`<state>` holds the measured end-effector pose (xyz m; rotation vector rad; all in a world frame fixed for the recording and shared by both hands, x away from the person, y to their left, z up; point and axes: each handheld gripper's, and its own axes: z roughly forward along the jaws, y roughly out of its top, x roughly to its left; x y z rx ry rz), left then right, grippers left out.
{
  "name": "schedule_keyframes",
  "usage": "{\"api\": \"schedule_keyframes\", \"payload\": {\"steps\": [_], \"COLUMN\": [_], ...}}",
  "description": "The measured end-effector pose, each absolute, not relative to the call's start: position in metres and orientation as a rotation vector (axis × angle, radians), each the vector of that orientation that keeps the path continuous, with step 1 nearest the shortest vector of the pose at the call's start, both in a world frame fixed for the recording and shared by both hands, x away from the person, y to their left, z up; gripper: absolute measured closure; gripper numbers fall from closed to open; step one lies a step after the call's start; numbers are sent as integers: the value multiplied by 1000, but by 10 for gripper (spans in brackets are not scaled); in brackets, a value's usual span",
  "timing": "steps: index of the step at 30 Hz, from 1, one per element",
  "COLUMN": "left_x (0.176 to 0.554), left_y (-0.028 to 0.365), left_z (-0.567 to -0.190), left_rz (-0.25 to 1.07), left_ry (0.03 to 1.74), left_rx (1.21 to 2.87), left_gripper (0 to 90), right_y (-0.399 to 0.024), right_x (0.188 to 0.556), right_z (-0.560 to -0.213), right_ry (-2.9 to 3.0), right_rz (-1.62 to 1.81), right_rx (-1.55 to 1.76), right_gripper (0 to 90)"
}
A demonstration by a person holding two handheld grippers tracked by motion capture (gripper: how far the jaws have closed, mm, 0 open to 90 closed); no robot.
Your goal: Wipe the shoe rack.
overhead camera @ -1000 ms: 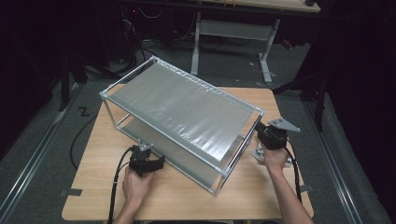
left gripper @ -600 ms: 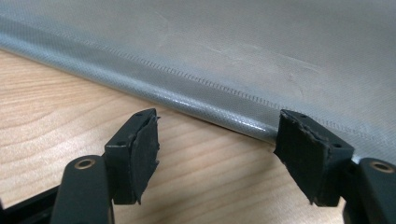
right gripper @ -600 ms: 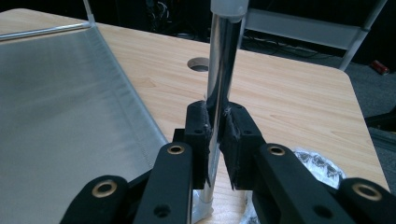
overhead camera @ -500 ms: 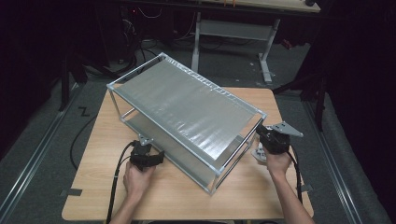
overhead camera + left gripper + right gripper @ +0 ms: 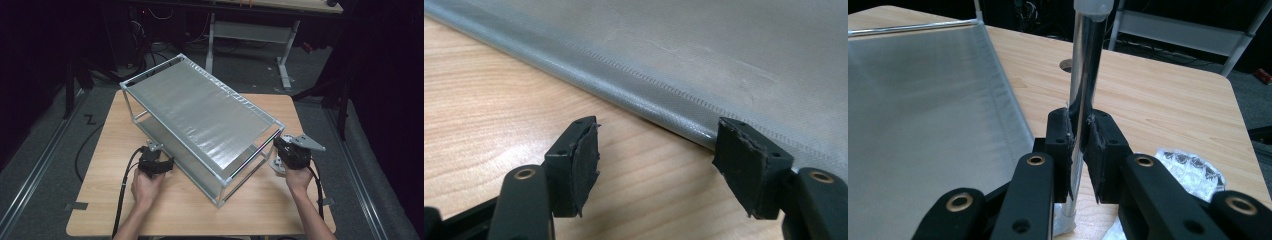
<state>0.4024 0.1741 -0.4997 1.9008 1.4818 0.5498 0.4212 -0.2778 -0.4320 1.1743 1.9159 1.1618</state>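
Closest to me in the high view, my two forearms come up from the bottom edge onto the wooden table [image 5: 105,200]. My left gripper [image 5: 165,163] sits low on the tabletop, just beside the near long side of the shelf rack [image 5: 200,112]. In the left gripper view its jaws stand apart with bare wood between them, and they have just been closing a little; nothing is in the gap, and the pads [image 5: 586,165] stop just short of the stitched hem of the lower fabric shelf [image 5: 724,55].

My right gripper [image 5: 279,150] is at the rack's right corner. In the right gripper view the jaws are clamped on the shiny upright post [image 5: 1087,65], pads pressed to either side of the tube (I can see the tube's reflection running down between them). A crumpled bit of clear plastic wrap [image 5: 1188,172] lies on the table just beside that gripper.

Further out, the rack stands on the table at an angle, its grey top panel [image 5: 205,107] stretched across a metal tube frame, with the lower shelf beneath. Beyond the table's far edge stands another table's white frame [image 5: 250,30] on the dark floor.
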Motion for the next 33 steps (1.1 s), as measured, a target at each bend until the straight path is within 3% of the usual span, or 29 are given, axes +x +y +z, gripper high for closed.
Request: {"api": "schedule_keyframes", "payload": {"steps": [15,24,33], "left_x": [405,383,386], "left_y": [179,164,154], "left_z": [-501,-497,-497], "left_rz": [585,492,474], "left_ry": [1502,1404,1387], "left_rx": [1886,1982,1962], "left_gripper": [377,342,365], "right_y": [-270,-267,-268], "right_x": [413,414,412], "right_z": [-432,-434,-433], "right_ry": [1932,1915,1915], "right_rz": [1163,1142,1139], "right_rx": [1144,1168,1168], "right_gripper": [804,805,805]}}
